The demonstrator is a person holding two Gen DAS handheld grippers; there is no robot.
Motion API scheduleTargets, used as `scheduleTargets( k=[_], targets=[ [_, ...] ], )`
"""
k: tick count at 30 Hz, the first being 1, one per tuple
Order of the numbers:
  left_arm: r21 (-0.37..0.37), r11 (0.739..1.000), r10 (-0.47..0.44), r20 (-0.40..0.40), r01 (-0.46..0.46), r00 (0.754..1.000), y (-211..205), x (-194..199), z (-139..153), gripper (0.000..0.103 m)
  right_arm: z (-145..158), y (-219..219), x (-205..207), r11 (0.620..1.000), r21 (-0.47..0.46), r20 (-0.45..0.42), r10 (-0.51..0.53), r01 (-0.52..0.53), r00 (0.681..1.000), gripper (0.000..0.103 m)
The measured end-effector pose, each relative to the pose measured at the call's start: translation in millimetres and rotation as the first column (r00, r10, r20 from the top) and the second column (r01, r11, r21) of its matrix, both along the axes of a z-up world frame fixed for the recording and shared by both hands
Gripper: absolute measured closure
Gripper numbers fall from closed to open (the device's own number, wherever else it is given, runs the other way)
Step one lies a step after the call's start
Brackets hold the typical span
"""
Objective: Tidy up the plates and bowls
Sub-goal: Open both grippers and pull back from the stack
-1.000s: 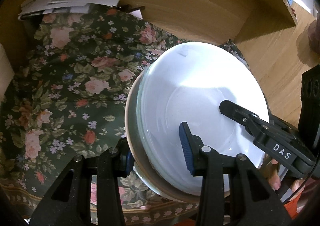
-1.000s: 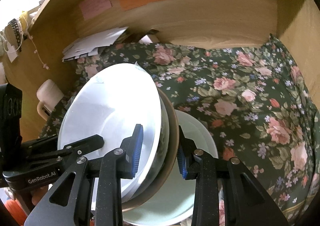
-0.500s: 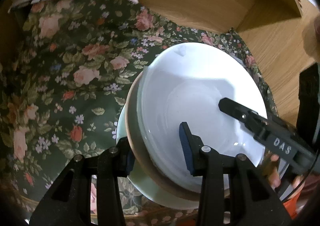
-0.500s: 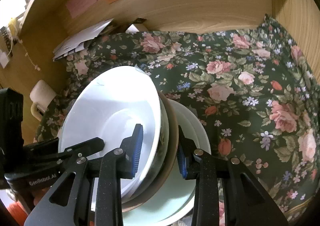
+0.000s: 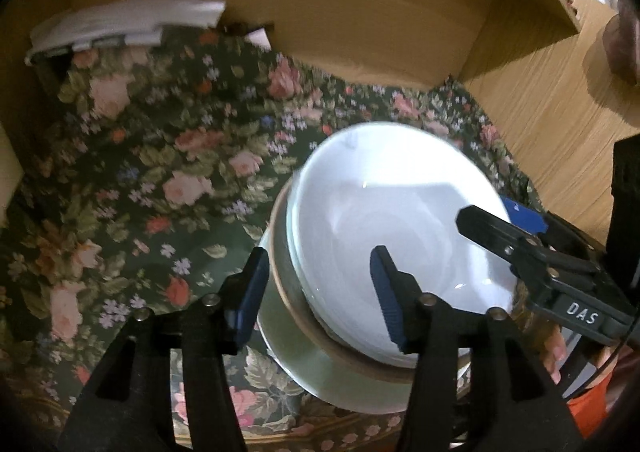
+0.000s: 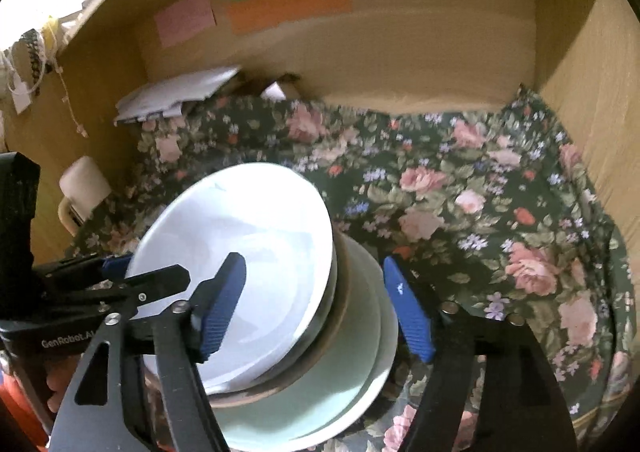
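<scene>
Both grippers — left gripper (image 5: 318, 292), right gripper (image 6: 314, 310) — have just spread (pads clear), releasing the stacked bowls (image 6: 240, 264) on the floral cloth (image 6: 460, 203).

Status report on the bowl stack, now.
Left gripper and right gripper both open, jaws just opened, pads off the rims. Stack of bowls resting on pale green plate on floral cloth. Nothing in the way.
</scene>
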State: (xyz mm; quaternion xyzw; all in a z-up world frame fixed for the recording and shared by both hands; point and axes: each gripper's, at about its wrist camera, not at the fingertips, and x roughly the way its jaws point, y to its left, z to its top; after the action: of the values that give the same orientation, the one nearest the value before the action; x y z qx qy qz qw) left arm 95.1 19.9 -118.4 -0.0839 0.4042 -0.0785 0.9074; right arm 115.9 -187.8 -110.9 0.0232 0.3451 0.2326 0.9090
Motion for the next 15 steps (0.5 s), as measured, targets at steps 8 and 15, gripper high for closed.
scheduleTargets(
  k=[8,15],
  targets=[
    [0.063,0.995,0.061,0.257,-0.08,0.964,-1.6,-43.7,48.0,0.032,40.3,-7.2,-40.0,0.999,0.044,0.174,-0.014,0.006,0.985,0.028],
    [0.075,0.989,0.083,0.445,-0.13,0.892,-7.2,-85.2,80.6,0.015,66.7,-4.5,-81.0,0.998,0.054,0.339,-0.032,0.014,0.94,0.017]
  ],
)
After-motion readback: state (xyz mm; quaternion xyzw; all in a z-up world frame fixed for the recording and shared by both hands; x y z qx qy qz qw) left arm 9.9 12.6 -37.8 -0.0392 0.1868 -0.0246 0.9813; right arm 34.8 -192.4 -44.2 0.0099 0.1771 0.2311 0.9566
